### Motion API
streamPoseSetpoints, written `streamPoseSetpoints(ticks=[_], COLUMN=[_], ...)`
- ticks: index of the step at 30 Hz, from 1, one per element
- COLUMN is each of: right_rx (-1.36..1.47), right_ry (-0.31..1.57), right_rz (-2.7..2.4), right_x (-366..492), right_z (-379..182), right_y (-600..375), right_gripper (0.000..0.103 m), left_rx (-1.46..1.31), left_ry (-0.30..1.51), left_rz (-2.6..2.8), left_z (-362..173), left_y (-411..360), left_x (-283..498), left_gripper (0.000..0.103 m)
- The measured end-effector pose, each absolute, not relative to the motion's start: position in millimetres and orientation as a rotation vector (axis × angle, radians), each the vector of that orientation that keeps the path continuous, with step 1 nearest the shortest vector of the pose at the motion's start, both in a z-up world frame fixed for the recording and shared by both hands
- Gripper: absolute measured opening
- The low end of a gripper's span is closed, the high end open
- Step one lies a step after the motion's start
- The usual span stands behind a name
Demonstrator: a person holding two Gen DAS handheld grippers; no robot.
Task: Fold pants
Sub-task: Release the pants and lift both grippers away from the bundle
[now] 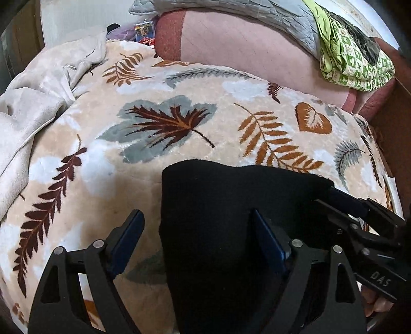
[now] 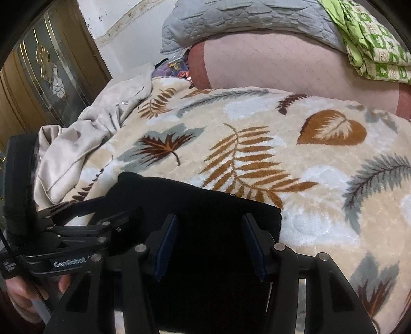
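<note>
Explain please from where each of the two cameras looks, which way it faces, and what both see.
Left wrist: sits on the left gripper, looking forward over the black pants on the leaf blanket; the right gripper shows at its right edge.
Right wrist: sits on the right gripper, facing likewise; the left gripper and a hand show at left.
Shared: pants, blanket, grey quilt.

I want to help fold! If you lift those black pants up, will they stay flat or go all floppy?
Probably floppy: the black pants are soft cloth lying limp on the leaf blanket, so lifted edges would likely droop. They look light, with no stiff parts visible. The plush blanket may grip them a little, so they might drag rather than slide.
</note>
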State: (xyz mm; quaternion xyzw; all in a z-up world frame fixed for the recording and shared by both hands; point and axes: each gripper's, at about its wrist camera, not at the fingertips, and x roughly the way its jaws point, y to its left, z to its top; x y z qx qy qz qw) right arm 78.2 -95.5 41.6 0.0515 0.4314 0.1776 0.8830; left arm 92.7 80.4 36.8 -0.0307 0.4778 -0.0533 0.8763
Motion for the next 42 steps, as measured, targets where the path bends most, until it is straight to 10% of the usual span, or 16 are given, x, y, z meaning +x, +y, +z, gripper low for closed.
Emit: streamPoseSetpoints(ticks=[42], right_rx=[0.072], right_ry=[0.691], right_rz=[0.178], right_x=[-43.2], right_z=[113.3], right_y=[-104.3], right_gripper=[0.078], left_rx=[-0.05], left_ry=[0.724], left_rz=[-0.004], left_z=[113.6], left_y=[84.5], left_x=[-24.2], left_gripper=[0.086])
